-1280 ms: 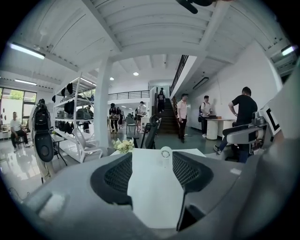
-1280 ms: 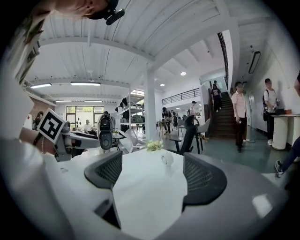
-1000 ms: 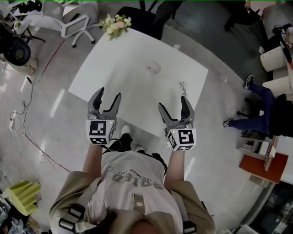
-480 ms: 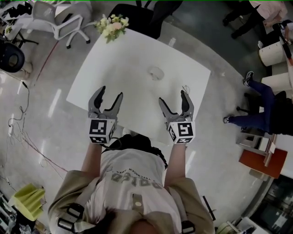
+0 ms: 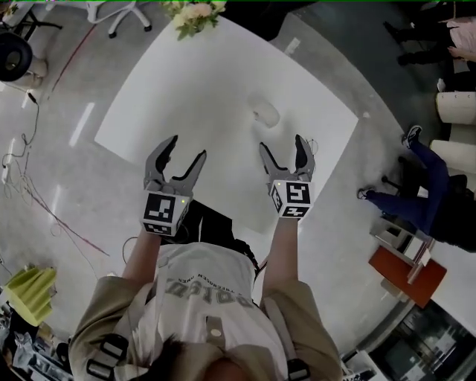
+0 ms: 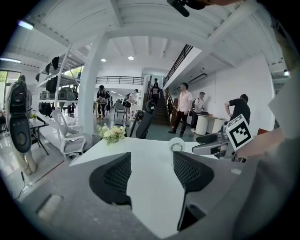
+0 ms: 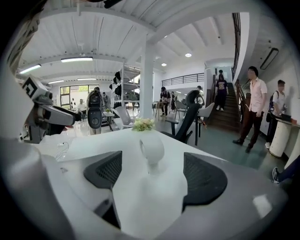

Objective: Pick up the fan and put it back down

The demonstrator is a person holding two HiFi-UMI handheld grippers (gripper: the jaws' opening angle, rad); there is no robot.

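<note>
Head view: white table (image 5: 149,111) on glossy grey floor, flowers (image 5: 195,15) at its far corner. The near edge is unobstructed. The fan (image 5: 265,113) stands mid-table, ahead of the right gripper (image 5: 281,143).

Left gripper view: left gripper (image 5: 187,147) jaws wide apart, empty.

Right gripper view: jaws wide apart, empty. The fan stands upright beyond them, untouched.

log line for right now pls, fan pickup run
phase: pre-grasp | left gripper: open, empty | right gripper: open, empty, aimed at fan | fan: upright on table, untouched
</note>
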